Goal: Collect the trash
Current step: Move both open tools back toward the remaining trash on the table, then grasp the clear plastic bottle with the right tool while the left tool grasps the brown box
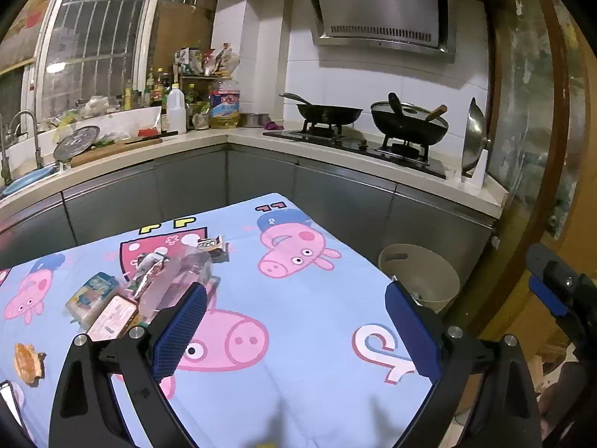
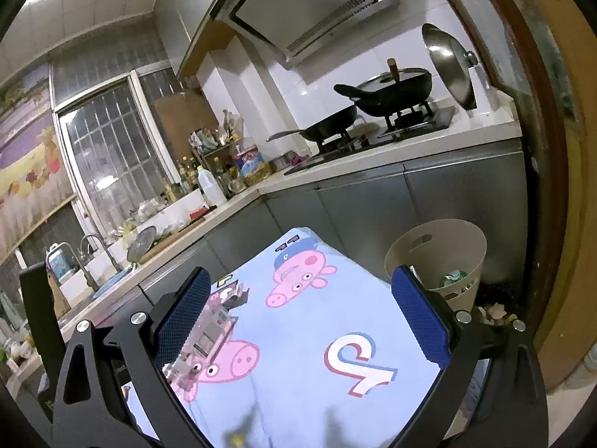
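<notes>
A pile of trash lies on the left of the cartoon-pig tablecloth [image 1: 298,291]: a clear plastic bottle [image 1: 175,280], a blue and yellow packet [image 1: 93,291], a pink-edged packet [image 1: 112,317] and a small wrapper [image 1: 212,242]. My left gripper [image 1: 298,328] is open, its left finger right beside the bottle, with nothing held. A beige bin [image 1: 418,276] stands on the floor past the table's right edge. In the right wrist view the bottle [image 2: 205,332] lies by the left finger of my open right gripper [image 2: 302,321]. The bin [image 2: 440,254] holds some trash.
A brown pastry-like scrap [image 1: 28,362] sits at the table's left edge. Behind the table runs an L-shaped counter [image 1: 209,142] with a sink, bottles and a stove carrying a pan [image 1: 328,114] and a wok [image 1: 410,123]. A wooden door frame [image 1: 559,149] stands at the right.
</notes>
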Demonstrator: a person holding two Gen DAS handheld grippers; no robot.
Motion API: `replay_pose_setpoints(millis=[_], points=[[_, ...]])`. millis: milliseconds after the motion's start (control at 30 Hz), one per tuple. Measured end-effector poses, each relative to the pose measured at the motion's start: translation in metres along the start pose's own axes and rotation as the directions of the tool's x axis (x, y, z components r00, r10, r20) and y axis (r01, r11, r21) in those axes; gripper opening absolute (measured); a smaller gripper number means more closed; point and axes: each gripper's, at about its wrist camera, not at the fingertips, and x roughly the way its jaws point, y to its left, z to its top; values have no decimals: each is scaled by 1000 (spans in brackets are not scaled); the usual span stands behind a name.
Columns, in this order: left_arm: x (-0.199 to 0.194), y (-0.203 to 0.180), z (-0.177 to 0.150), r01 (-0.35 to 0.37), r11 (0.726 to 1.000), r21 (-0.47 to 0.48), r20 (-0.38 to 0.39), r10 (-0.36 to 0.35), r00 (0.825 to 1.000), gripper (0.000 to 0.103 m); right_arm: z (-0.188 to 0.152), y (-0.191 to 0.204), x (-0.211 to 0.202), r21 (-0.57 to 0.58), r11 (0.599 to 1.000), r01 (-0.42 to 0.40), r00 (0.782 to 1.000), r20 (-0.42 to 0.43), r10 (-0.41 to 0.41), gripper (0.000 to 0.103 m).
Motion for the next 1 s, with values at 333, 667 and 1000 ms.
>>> replay_pose_setpoints(millis=[333,667,1000], points=[[5,12,-6,-30,1000,-7,-15,30,999,96,-9,5,20,-3,1000,5,995,-103,-5,97],[12,21,-11,-44,999,-21,-29,43,999,97,-12,6,34,-6,1000,6,987,-160,-7,96],[21,28,-18,-56,998,-24,-52,54,997,97,-24,19,47,-59,998,-29,977,-213,15,87]])
